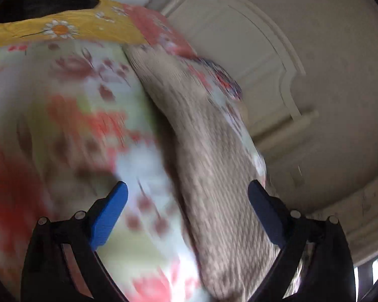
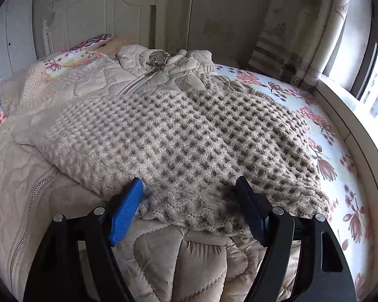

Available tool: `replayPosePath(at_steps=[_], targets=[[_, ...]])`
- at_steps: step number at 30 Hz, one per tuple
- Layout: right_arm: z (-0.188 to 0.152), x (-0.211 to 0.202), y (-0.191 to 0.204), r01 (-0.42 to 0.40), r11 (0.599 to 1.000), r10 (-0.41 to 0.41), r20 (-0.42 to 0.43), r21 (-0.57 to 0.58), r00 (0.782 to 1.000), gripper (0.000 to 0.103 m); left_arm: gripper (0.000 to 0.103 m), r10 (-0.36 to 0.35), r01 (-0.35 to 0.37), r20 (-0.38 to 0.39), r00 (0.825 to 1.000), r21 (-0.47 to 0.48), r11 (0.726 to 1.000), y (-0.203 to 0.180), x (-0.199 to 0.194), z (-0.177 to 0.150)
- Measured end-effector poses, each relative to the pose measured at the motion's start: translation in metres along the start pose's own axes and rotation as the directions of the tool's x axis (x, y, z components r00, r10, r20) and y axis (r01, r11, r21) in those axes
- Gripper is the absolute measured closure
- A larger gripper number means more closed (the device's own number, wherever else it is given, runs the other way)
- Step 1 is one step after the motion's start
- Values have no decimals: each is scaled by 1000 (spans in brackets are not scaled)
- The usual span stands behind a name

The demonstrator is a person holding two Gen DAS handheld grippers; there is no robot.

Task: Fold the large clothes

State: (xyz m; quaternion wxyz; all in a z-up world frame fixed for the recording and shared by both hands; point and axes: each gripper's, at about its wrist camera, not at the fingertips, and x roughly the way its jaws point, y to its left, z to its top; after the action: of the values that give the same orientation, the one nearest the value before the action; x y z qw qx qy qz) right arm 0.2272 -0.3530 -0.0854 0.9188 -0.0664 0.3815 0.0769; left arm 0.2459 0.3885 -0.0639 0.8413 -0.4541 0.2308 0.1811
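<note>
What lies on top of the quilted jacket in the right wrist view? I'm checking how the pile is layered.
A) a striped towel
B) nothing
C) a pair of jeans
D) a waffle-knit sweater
D: the beige waffle-knit sweater is spread across the zipped quilted jacket, which shows beneath and beside it on the bed.

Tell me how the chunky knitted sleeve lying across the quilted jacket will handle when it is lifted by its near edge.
The knitted sleeve drapes over the jacket, so it will probably sag limply. Its thick waffle knit suggests some weight and stretch. The fuzzy yarn should grip rather than slip, though it may snag.
</note>
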Motion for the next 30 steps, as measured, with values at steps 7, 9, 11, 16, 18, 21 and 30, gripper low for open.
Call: replayPosePath(at_steps=[7, 9, 11, 16, 18, 21, 30], targets=[[0, 0, -5, -37, 999, 37, 2, 30, 999, 30, 64, -97, 93, -57, 994, -70, 993, 7, 46, 45], [0, -1, -7, -48, 998, 48, 6, 38, 999, 30, 92, -89, 80, -50, 995, -157, 984, 15, 44, 49], [0, -1, -8, -54, 998, 54, 10, 44, 998, 30, 93, -99, 112, 70, 993, -200, 973, 3, 17, 38], [0, -1, -8, -54, 998, 54, 12, 44, 998, 30, 93, -160, 103, 233, 959, 239, 965, -113, -52, -24], [0, -1, -8, -53, 998, 52, 13, 42, 999, 30, 93, -280, 122, 228, 933, 530, 839, -174, -81, -80], [-1, -2, -9, -54, 998, 53, 16, 44, 998, 29, 86, -390, 141, 97, 916, 832, 537, -236, -106, -186], [-5, -11, -22, -70, 992, 64, 60, 109, 996, 29, 20, -141, 158, -191, 971, 964, -216, -214, -75, -454]])
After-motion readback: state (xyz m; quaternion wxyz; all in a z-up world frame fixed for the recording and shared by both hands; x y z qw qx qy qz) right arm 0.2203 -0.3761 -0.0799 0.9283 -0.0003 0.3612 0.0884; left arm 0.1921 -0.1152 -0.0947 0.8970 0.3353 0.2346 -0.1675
